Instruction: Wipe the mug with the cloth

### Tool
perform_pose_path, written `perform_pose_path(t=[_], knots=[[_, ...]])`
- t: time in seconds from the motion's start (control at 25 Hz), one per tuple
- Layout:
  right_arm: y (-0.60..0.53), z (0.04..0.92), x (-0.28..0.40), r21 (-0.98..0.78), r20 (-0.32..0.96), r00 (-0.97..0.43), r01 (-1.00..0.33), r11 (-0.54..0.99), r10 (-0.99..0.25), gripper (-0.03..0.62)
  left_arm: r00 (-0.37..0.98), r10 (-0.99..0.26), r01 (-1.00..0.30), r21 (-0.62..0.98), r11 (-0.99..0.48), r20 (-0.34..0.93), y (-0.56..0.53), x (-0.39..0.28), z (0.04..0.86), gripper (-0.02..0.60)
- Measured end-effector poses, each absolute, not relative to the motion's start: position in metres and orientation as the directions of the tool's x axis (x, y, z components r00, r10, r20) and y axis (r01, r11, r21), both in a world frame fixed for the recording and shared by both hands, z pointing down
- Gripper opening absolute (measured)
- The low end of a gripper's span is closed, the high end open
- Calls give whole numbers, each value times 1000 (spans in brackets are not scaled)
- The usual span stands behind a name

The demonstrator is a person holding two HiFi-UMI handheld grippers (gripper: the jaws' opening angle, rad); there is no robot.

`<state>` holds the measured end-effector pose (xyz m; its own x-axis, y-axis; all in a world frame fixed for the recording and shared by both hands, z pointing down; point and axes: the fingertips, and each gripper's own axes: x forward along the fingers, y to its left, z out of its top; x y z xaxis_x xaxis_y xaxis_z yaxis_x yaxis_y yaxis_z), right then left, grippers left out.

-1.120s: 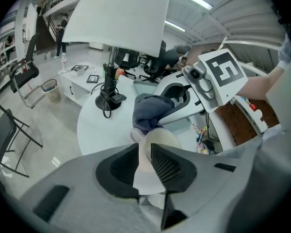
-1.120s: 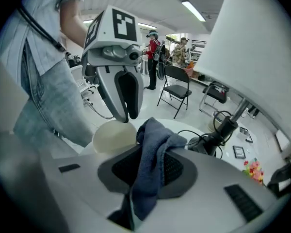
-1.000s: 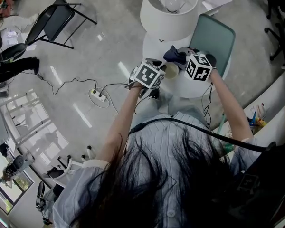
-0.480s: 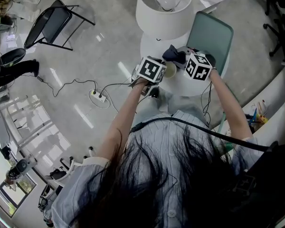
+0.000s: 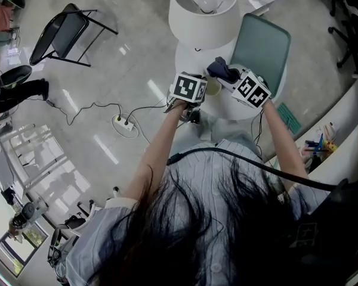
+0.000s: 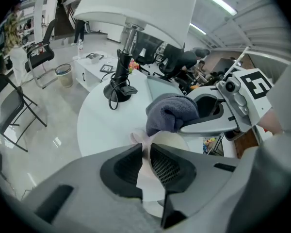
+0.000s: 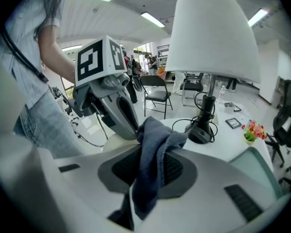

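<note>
A cream mug (image 6: 170,142) is held over the round white table (image 6: 97,125), and my left gripper (image 6: 146,152) is shut on a pale part of it, the handle or the rim. My right gripper (image 7: 153,171) is shut on a dark blue-grey cloth (image 7: 157,144). The cloth (image 6: 172,111) bunches against the mug's top edge. From the head view both marker cubes sit side by side, the left gripper (image 5: 203,89) holding the mug (image 5: 213,87) and the right gripper (image 5: 230,76) pushing the cloth (image 5: 222,70) from the right. In the right gripper view the mug is hidden behind the cloth.
A tall white lamp (image 5: 203,11) stands on the table just beyond the mug, its black base and cable (image 6: 119,89) close by. A teal chair (image 5: 262,46) is behind the table. A folding chair (image 5: 65,28) and a power strip (image 5: 124,121) are on the floor to the left.
The right gripper has turned and shifted slightly, carrying the cloth across the top of the mug. The left gripper has held the mug nearly still.
</note>
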<state>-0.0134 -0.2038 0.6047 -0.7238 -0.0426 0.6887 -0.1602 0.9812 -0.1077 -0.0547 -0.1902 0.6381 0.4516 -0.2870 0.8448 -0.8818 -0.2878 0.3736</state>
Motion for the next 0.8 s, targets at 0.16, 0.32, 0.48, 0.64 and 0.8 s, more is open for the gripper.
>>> perform_pose_path(t=[0.16, 0.32, 0.48, 0.64, 0.8], knots=[[-205, 611, -4, -152, 664, -742, -255, 955, -92, 86, 438, -317, -897, 384, -221, 841, -194, -55, 641, 61], [-196, 608, 5, -193, 645, -750, -343, 919, -144, 86, 429, -348, -903, 399, -156, 834, -188, -55, 640, 62], [-189, 601, 7, -231, 623, -755, -426, 875, -203, 86, 424, -380, -900, 430, -74, 822, -182, -61, 636, 61], [-186, 597, 8, -288, 593, -761, -504, 814, -262, 86, 429, -416, -872, 488, 41, 802, -179, -65, 638, 63], [-180, 594, 11, -350, 572, -757, -574, 740, -316, 86, 434, -441, -835, 535, 131, 785, -177, -69, 638, 63]])
